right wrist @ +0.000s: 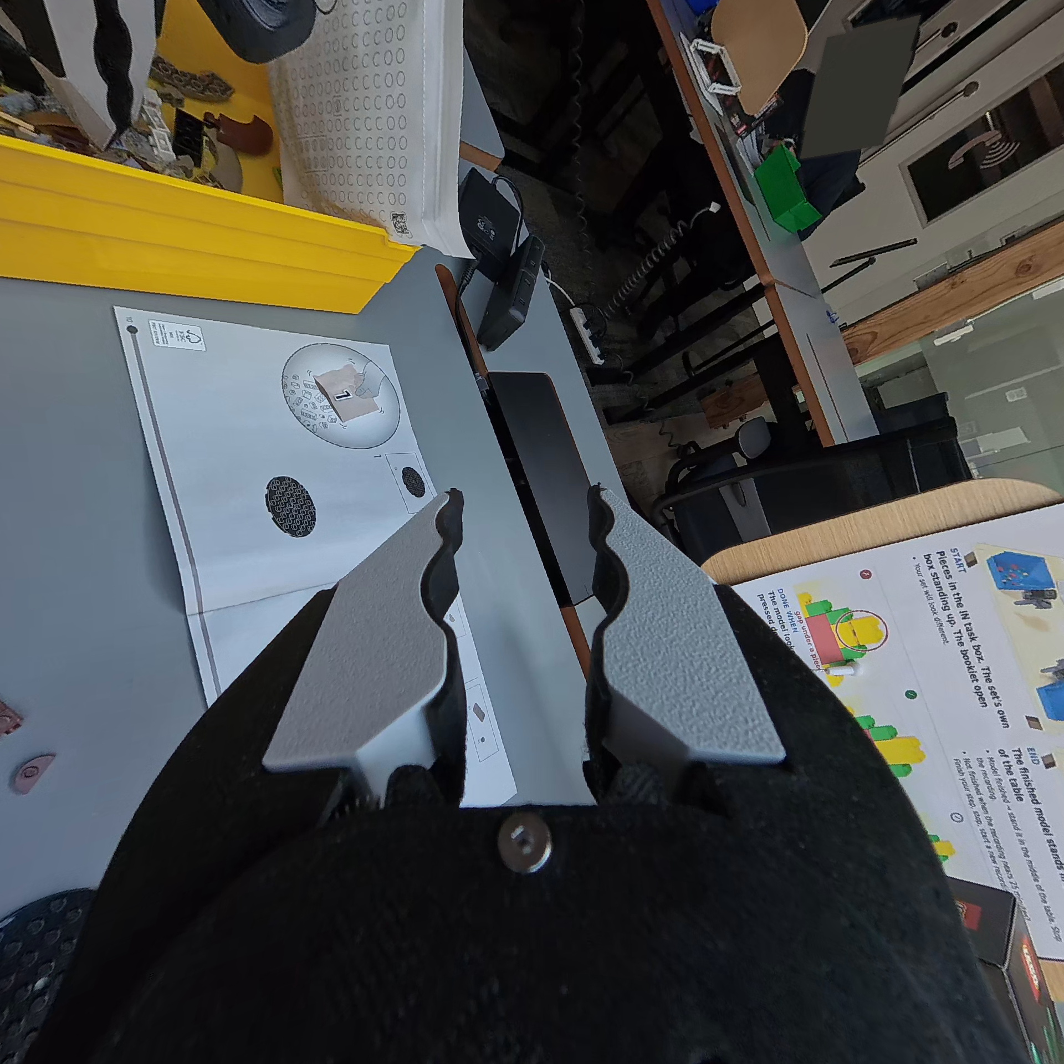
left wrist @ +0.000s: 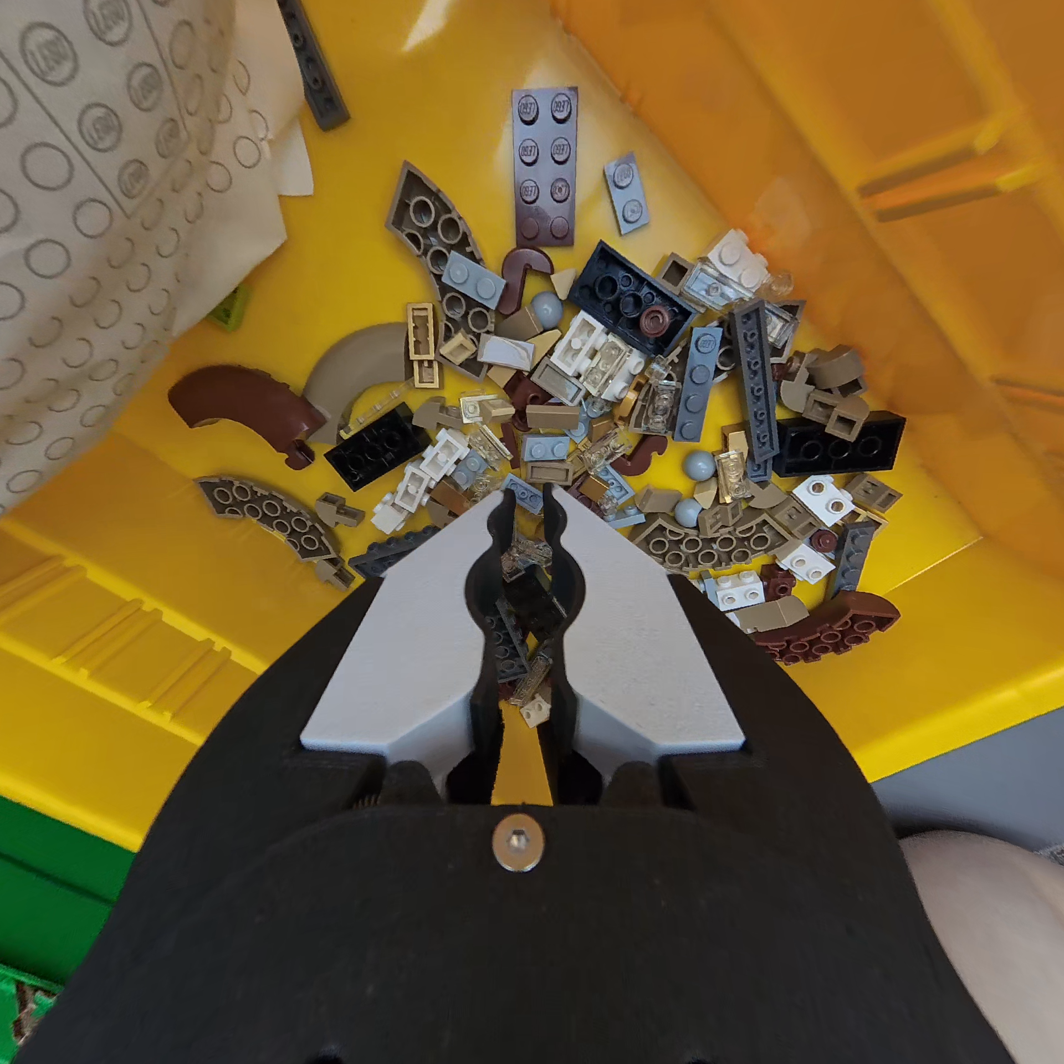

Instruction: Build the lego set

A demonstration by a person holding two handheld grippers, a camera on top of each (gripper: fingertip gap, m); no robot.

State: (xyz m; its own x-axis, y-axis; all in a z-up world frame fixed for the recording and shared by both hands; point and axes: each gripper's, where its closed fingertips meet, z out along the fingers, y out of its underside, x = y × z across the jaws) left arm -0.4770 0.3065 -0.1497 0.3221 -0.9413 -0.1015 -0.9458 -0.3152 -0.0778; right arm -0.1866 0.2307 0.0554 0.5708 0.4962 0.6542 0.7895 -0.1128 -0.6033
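Observation:
A yellow bin [left wrist: 173, 662] holds a pile of loose Lego pieces [left wrist: 610, 368] in black, brown, tan, grey, white and clear. My left gripper [left wrist: 527, 496] reaches into the pile; its jaws stand almost together, with a small blue-grey plate [left wrist: 525, 498] between the tips. It also shows in the right wrist view [right wrist: 112, 98], down in the bin. My right gripper [right wrist: 525, 494] is open and empty above the grey table [right wrist: 69, 518], over the open instruction booklet [right wrist: 259, 460]. A round black plate [right wrist: 34, 950] lies at the lower left.
A white paper bag [left wrist: 86, 230] leans in the bin's left side. Two small brownish pieces [right wrist: 34, 771] lie on the table. A printed sheet [right wrist: 921, 662] and a black box [right wrist: 990, 950] sit at the right. The table edge [right wrist: 506, 403] runs ahead. A green bin [left wrist: 34, 863] stands beside the yellow one. Some 35 cm of space lies between my two pairs of fingers.

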